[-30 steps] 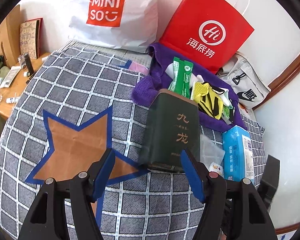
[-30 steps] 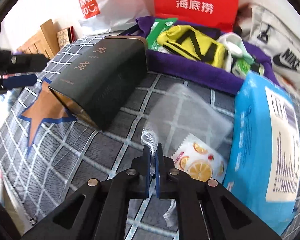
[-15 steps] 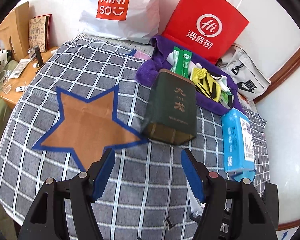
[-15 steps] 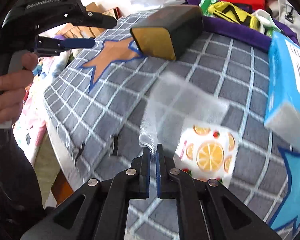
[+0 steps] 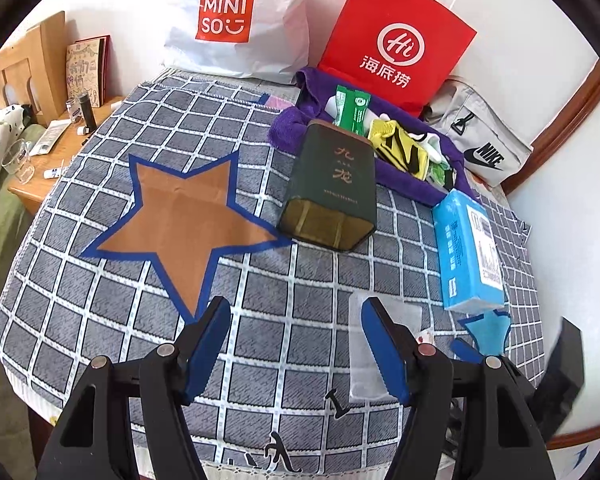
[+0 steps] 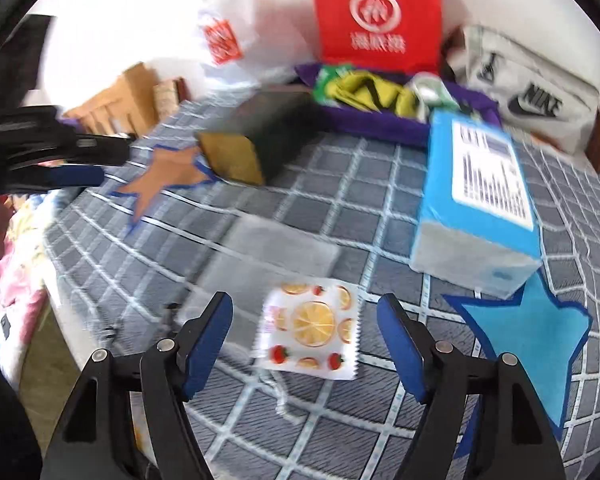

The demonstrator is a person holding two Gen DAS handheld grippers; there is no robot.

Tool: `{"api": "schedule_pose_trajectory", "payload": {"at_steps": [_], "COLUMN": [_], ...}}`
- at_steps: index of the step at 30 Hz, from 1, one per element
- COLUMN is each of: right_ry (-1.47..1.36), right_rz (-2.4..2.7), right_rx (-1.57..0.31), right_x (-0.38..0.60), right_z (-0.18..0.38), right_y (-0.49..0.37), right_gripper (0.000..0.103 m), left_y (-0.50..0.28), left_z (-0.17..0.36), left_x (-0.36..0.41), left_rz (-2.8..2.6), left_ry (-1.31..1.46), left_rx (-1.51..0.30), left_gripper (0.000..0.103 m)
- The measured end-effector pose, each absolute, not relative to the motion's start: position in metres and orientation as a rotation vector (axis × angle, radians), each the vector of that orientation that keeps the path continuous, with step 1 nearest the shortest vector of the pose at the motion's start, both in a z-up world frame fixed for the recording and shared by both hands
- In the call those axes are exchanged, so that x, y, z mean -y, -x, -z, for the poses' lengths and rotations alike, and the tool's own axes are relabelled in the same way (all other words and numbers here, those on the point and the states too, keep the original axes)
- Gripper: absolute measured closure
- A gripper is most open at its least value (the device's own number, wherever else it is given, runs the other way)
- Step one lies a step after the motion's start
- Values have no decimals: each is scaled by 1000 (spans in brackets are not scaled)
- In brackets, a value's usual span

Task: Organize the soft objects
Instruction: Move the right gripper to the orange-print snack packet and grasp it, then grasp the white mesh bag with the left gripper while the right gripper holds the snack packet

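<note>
Fingers of right gripper (image 6: 305, 344) opening, nothing clamped; clear fruit-print sachet (image 6: 309, 330) lies between. Left gripper (image 5: 296, 346) half-open, empty. Blue tissue pack (image 5: 466, 250) at 2 o'clock unsorted.

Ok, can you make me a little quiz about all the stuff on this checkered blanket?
1. True or false: the dark green tin is standing upright.
2. What colour is the star beside the blue tissue pack?
A. brown
B. light blue
C. red
3. Fill in: the fruit-print packet lies between the fingers of the open ____ gripper.

Key
1. False, it lies on its side.
2. B
3. right; its jaws are opening, and nothing is pinched.
</note>
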State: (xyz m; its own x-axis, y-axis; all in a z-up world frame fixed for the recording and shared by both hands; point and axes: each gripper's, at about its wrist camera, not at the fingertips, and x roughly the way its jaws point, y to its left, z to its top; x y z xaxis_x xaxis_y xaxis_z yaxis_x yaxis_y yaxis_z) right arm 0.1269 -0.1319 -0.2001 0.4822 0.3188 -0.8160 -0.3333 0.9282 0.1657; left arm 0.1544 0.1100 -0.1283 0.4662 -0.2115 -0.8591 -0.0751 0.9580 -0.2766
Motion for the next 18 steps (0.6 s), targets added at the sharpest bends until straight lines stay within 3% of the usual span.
{"api": "schedule_pose_trajectory", "payload": {"at_steps": [7,8,12,18], "right_ry": [53,82,120,-39], "right_rz": [-358,-342,-317,-391], "right_rx": [-991,-974,-923,-955], "right_x": [115,112,119,150], "right_z": [223,224,224,218], "right_y": [-125,-122,-113,-112], "right_gripper": [24,28,61,68], "left_y": [-154,-155,-156,-157], "left_z": [140,141,146,154], "left_x": [-102,-101,-88,-60], "left_rz": [64,64,63,94], "left_ry": [267,264,237,172], "left_rx": [-1122,-1125,-1143,-1178], "left_gripper": [37,37,37,37]}}
